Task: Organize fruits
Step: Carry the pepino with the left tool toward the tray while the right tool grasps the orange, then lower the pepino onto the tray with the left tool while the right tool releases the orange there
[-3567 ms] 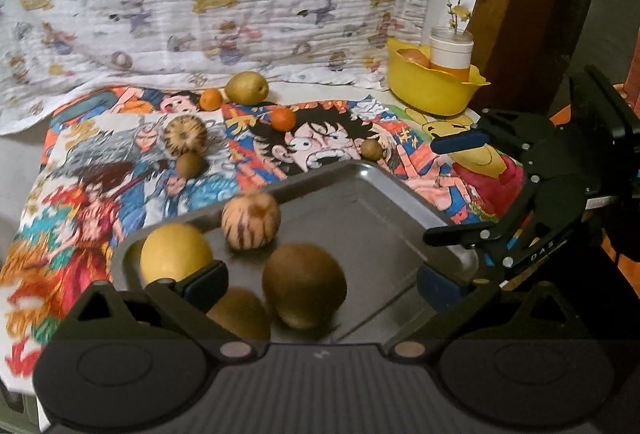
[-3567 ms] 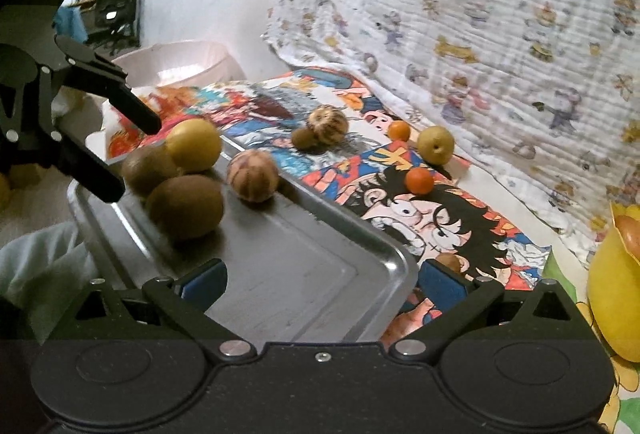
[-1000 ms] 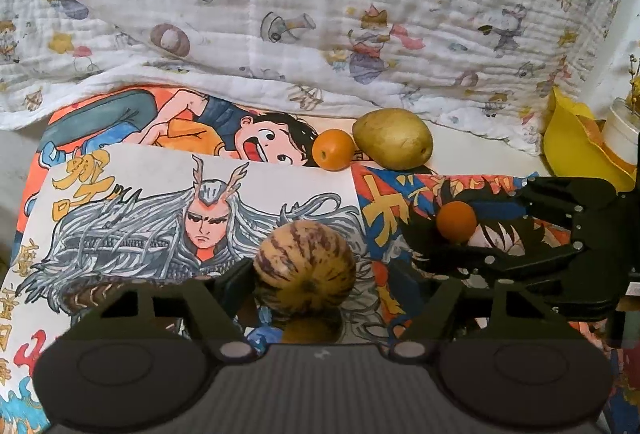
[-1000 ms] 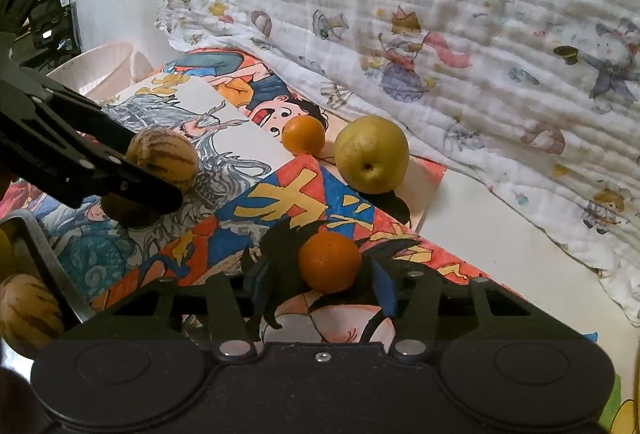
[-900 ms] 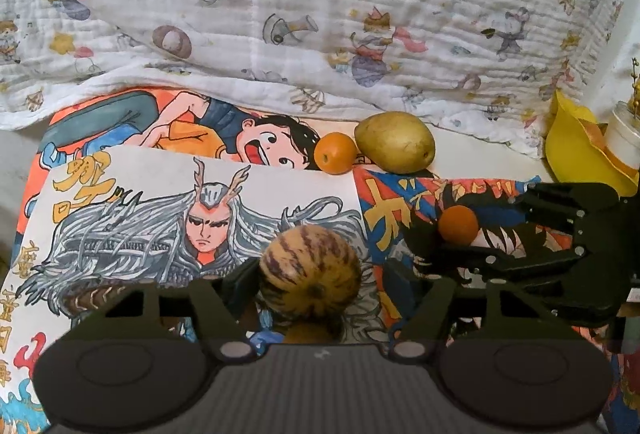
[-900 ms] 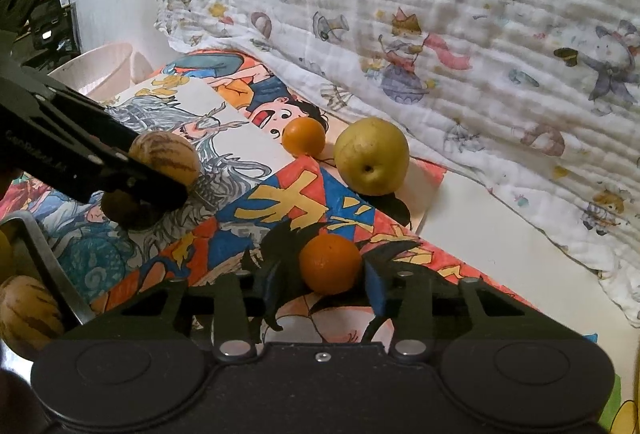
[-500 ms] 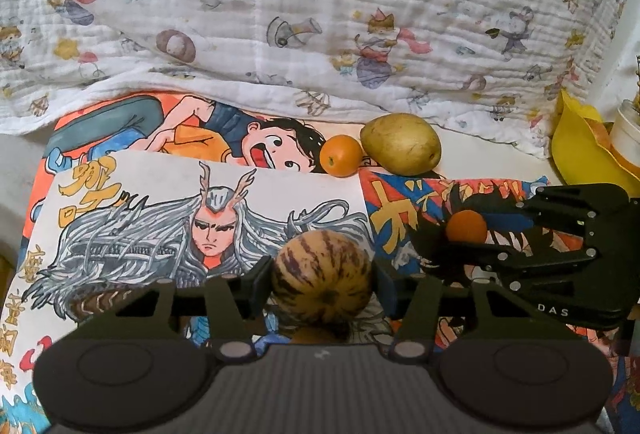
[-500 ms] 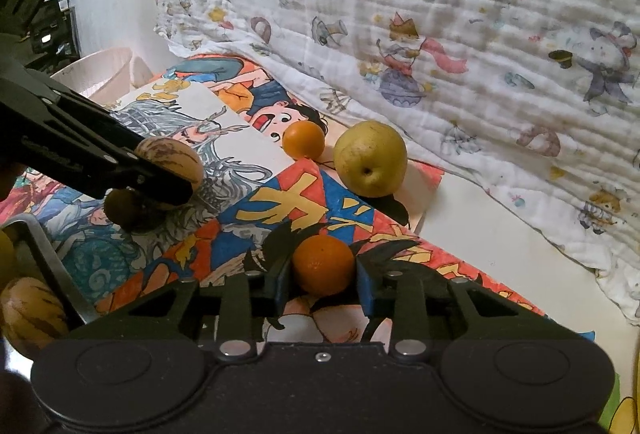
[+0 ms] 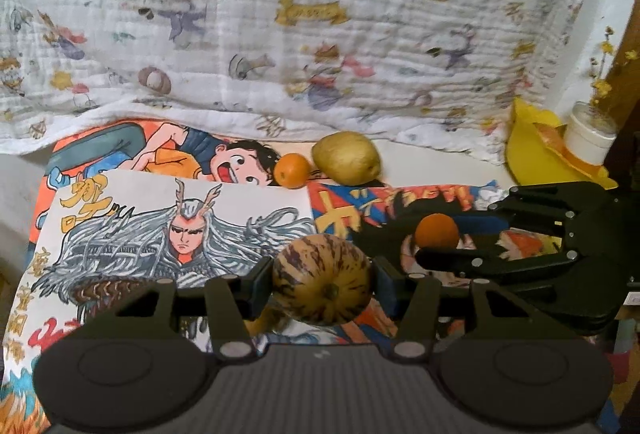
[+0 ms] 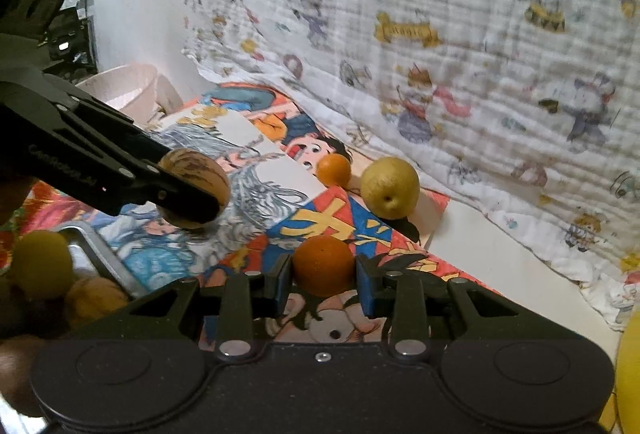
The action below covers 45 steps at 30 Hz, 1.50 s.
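Observation:
My left gripper (image 9: 322, 280) is shut on a striped brown melon (image 9: 322, 280) and holds it above the cartoon cloth; the melon also shows in the right wrist view (image 10: 196, 193). My right gripper (image 10: 323, 271) is shut on a small orange (image 10: 323, 266), which also shows in the left wrist view (image 9: 436, 231). A second small orange (image 9: 292, 170) and a yellow-green pear (image 9: 346, 162) lie side by side at the back of the cloth. The metal tray (image 10: 96, 254) at the lower left of the right wrist view holds several fruits.
A white printed blanket (image 9: 320, 33) hangs behind the cloth. A yellow bowl (image 9: 536, 149) with a white jar (image 9: 588, 137) stands at the far right. A pale basin (image 10: 124, 85) sits at the far left of the right wrist view.
Both grippers closed from loosely around their fruits to tight on them. The melon and the orange now sit higher off the cloth, and both views have pulled back slightly.

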Tool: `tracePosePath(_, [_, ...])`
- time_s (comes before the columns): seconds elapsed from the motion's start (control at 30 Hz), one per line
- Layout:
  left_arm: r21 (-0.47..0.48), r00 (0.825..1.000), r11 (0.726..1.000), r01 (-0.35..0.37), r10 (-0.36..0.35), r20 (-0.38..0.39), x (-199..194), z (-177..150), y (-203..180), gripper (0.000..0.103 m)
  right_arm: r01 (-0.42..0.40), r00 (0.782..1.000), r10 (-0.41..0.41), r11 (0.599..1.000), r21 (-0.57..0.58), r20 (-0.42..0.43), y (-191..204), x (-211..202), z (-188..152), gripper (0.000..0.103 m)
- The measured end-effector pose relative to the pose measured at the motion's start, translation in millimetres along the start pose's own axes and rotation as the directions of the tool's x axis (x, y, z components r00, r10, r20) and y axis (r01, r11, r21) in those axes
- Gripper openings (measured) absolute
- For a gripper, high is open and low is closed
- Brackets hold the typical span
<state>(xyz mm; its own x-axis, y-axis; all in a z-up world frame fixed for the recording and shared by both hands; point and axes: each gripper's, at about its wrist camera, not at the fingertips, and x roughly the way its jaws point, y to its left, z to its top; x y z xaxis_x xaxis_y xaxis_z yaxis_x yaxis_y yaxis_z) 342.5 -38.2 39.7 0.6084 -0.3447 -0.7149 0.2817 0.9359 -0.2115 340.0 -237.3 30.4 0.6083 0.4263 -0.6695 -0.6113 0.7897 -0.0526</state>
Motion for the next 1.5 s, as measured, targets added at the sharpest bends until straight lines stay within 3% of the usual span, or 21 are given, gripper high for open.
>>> tracePosePath(0.33, [0.005,0.998,1.000,0.030,-0.030,0.049,-50.6,-20.1,-30.8,0.057,-0.027,0.998,0.029,0.999,-0.032,0.053,24.8,-51.1,-7.9,0.036])
tracePosePath(0.7, [-0.030,0.995,0.997,0.072,-0.070,0.075,-86.0,-63.7,-53.8,0.057,-0.061,0.996,0.064,0.997,-0.056,0.061,51.7,-91.5,-34.2,0.036])
tracePosePath(1.13, [-0.076,0.988,0.987,0.141,-0.135,0.079,-116.3,-118.4,-69.2,0.057,-0.105,0.994,0.106,0.992,-0.067,0.011,78.3,-114.2,-69.9,0.036])
tracePosePath(1.5, [-0.093,0.985,0.981,0.172,-0.171,0.022,-114.3,-152.6,-83.5,0.057,-0.135,0.990,0.133,0.990,-0.046,-0.043,87.4,-133.5,-104.8,0.036])
